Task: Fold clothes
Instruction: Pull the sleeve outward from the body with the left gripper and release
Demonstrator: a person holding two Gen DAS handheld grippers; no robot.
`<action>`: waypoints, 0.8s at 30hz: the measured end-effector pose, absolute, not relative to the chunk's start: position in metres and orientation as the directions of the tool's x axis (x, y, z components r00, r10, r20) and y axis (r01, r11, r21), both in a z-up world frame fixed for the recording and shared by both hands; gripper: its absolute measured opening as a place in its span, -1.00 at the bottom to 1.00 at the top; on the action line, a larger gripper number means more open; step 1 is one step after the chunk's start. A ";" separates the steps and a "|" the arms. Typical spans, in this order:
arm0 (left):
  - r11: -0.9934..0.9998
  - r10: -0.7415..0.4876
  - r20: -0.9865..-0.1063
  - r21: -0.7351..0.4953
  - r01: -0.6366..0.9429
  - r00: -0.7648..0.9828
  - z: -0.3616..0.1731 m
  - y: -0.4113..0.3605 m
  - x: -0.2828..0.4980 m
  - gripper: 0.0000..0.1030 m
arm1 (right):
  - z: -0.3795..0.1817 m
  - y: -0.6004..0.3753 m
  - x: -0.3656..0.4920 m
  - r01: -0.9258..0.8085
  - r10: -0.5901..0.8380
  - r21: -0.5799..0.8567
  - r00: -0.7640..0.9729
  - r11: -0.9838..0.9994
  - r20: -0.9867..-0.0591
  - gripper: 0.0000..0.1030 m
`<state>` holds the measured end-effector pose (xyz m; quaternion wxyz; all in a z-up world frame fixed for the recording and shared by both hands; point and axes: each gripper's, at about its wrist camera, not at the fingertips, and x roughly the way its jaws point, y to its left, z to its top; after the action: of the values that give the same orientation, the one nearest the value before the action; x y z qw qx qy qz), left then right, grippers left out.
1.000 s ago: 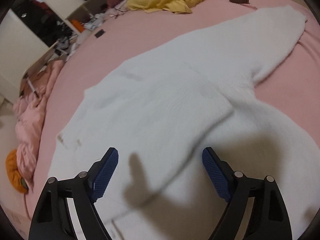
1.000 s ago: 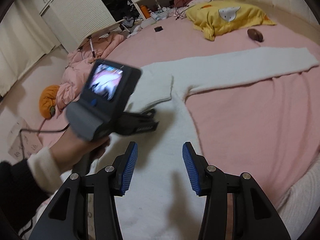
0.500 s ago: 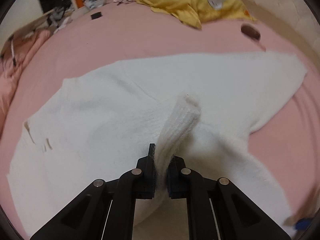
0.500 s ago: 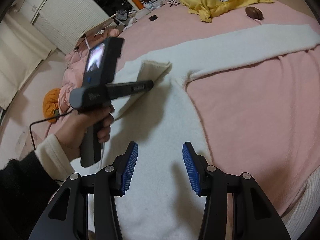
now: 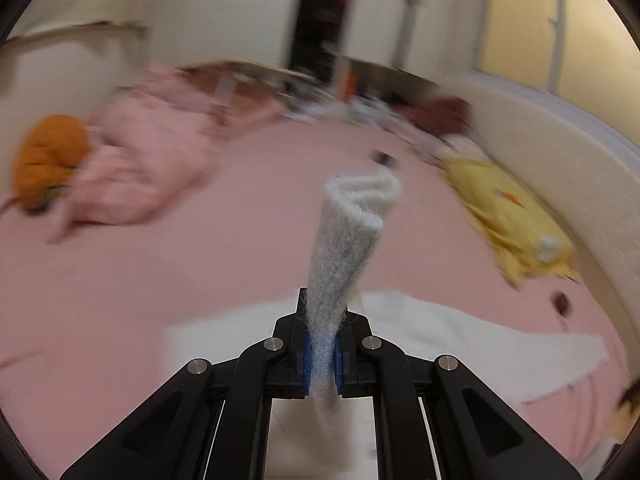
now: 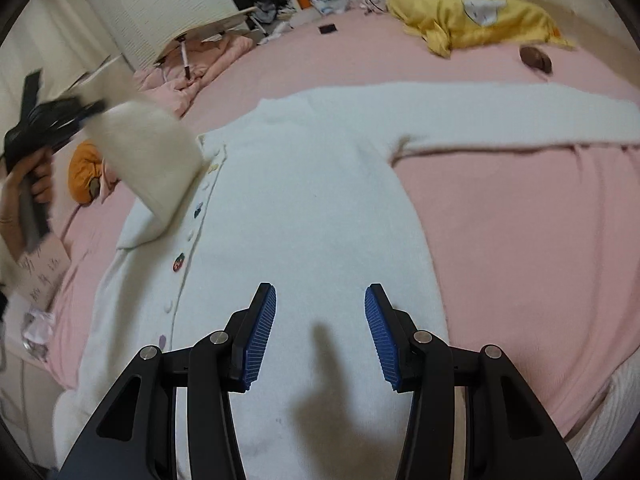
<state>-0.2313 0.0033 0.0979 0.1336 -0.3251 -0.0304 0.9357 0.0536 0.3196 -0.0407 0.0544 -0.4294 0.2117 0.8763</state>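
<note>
The right gripper (image 6: 320, 332) hovers low over the hem of the one white cardigan (image 6: 304, 216), its jaws wide apart with nothing between them. The cardigan lies flat on the pink bed (image 6: 520, 240), buttons up; I count about seven buttons (image 6: 179, 262) along the front. The knit looks soft, light and fluffy, so it will drape and sag, not slip. One sleeve (image 6: 500, 116) is stretched out to the right. The other sleeve (image 5: 344, 248) is lifted, and the left gripper (image 5: 321, 354) is clamped on it near the cuff. I judge the cuffs, shoulders and hem corners good places to take hold. Further away lie one yellow pillow (image 6: 472, 16) and one orange cushion (image 6: 86, 172).
</note>
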 end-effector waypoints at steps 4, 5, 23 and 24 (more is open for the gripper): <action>-0.993 0.103 -0.580 -0.108 -0.049 -0.808 0.105 -0.124 -0.230 -0.83 | -0.044 0.307 0.051 -0.268 -0.058 0.279 -0.617 -0.922 -0.785 -0.07; -0.994 0.071 -0.579 -0.109 -0.009 -0.812 0.104 -0.151 -0.228 -0.83 | -0.041 0.303 0.052 -0.265 -0.034 0.258 -0.632 -0.929 -0.774 -0.07; -0.847 -0.351 -0.698 -0.047 0.530 -0.624 -0.031 -0.443 -0.167 -0.82 | -0.061 0.215 0.042 -0.064 0.107 -0.086 -0.590 -0.994 -0.800 -0.07; -0.849 -0.368 -0.690 -0.026 0.529 -0.624 -0.028 -0.435 -0.166 -0.79 | -0.062 0.213 0.042 -0.065 0.108 -0.086 -0.588 -0.994 -0.801 -0.07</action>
<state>-0.1663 -0.4347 -0.0284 -0.2506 -0.3539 -0.1137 0.8939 0.0418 0.2133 -0.0617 0.0484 -0.4510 -0.0236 0.8909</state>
